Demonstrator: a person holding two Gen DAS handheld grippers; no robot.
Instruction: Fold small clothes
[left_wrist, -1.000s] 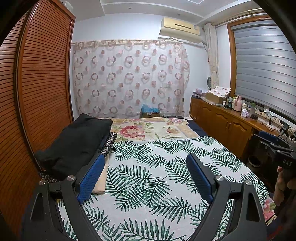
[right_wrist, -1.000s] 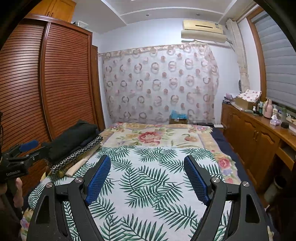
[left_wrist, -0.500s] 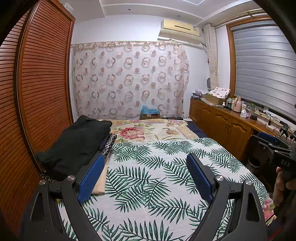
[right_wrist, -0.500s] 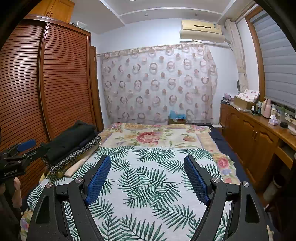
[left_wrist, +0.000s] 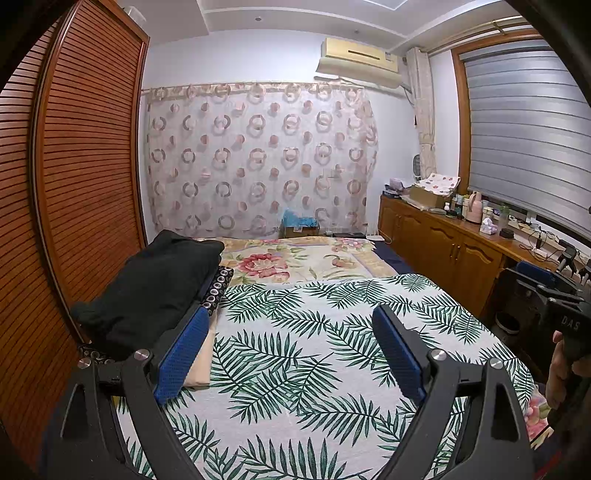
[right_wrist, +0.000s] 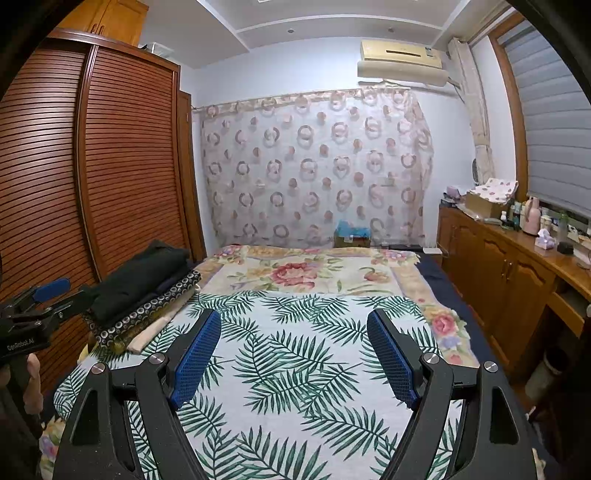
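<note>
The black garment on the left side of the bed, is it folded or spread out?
Folded. The black garment lies as a compact bundle atop a stack, over a ring-patterned cloth and a beige one.

Views drift slightly; nothing on bed (left_wrist: 314, 332) moved, jaws unchanged.

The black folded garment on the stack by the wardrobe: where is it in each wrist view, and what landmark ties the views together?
Left wrist: black folded garment left of centre, just behind the left finger.
Right wrist: black folded garment at the left edge, mid-height, smaller.
Shared landmark: the air conditioner above the curtain.
</note>
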